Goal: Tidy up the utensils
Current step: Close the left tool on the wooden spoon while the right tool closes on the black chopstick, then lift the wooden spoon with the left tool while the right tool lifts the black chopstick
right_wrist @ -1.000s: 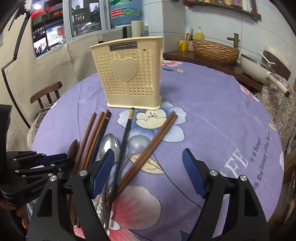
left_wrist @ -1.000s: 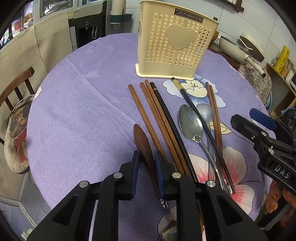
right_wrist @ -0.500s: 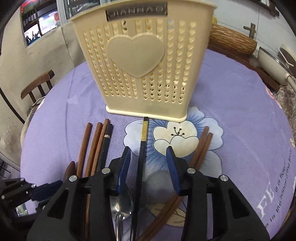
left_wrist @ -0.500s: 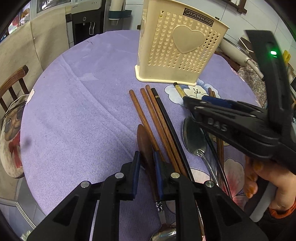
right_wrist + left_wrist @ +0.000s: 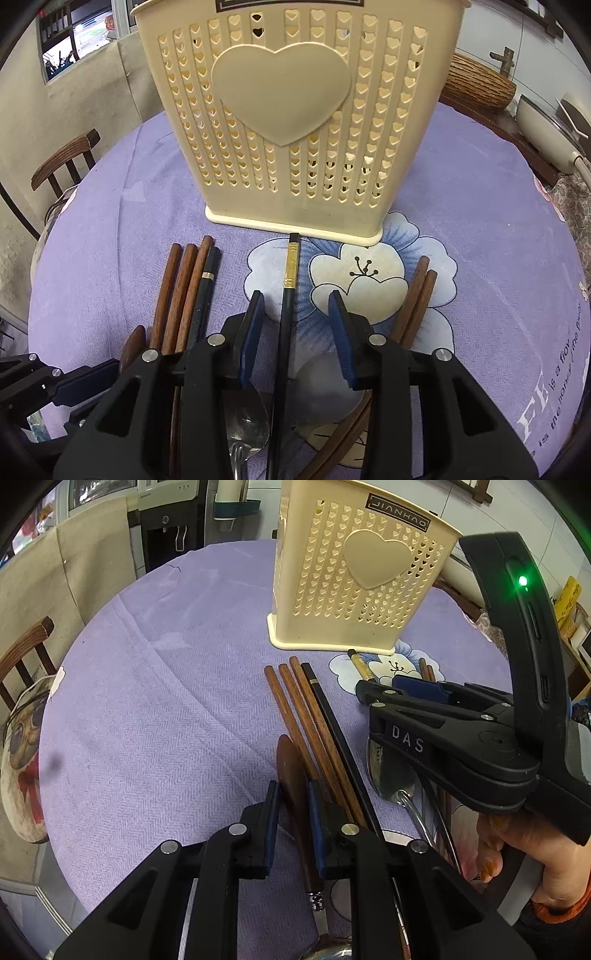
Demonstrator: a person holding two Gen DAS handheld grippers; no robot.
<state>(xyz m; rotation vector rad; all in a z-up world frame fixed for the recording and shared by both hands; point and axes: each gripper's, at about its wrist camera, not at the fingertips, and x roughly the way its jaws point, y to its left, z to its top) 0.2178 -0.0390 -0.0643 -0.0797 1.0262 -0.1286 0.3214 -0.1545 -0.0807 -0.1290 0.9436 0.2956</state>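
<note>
Chopsticks: I count seven (image 5: 288, 317), long axes toward the holder (image 5: 295, 122). My left claw (image 5: 291, 812) clamps the wooden-handled spoon (image 5: 291, 775); right claw (image 5: 295, 332), just closing, straddles one black chopstick untouched.

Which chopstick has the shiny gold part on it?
The black chopstick lying alone between the right claw's open jaws. Its end by the cream utensil holder is wrapped in gold. The other black chopstick has only a thin pale ring; the rest are plain brown wood.

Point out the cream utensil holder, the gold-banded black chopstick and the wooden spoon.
cream utensil holder (image 5: 280, 92), right wrist view, raised heart.
gold-banded black chopstick (image 5: 290, 267), right wrist view, gold band.
wooden spoon (image 5: 290, 771), left wrist view, bowl.
</note>
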